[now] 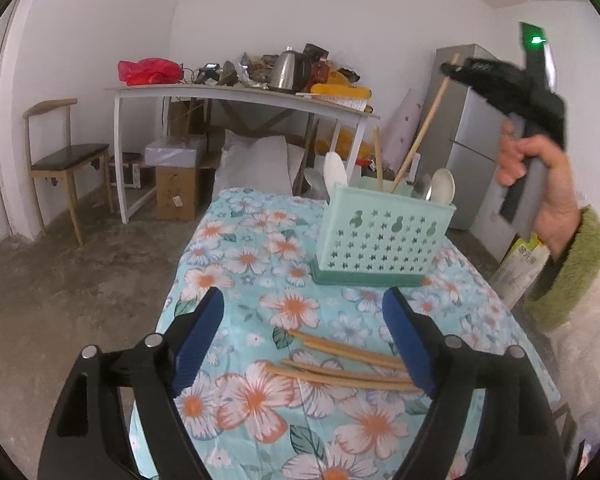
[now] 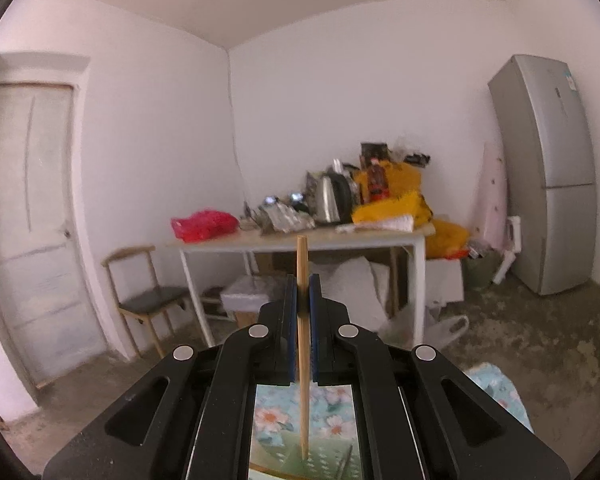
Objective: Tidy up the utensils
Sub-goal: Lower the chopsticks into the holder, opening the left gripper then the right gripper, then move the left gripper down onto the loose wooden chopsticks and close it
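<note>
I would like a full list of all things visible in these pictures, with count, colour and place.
utensil holder: one, mint green, on the table.
spoons: at least two, white, in the holder.
held chopstick: one, wooden, lower end at the holder.
loose chopsticks: about four, wooden, on the tablecloth.
tablecloth: one, floral blue.
side table: one, white, cluttered.
kettle: one, steel.
chair: one, wooden.
fridge: one, grey.
left gripper: open.
right gripper: shut on the chopstick.

A: What do the grippers look like?
B: The left gripper (image 1: 302,336) has black linkage arms, round silver pins and ribbed blue pads (image 1: 199,342).
A: And the person?
B: A bare-skinned hand (image 1: 540,184) and a fuzzy green sleeve cuff (image 1: 572,272).
</note>
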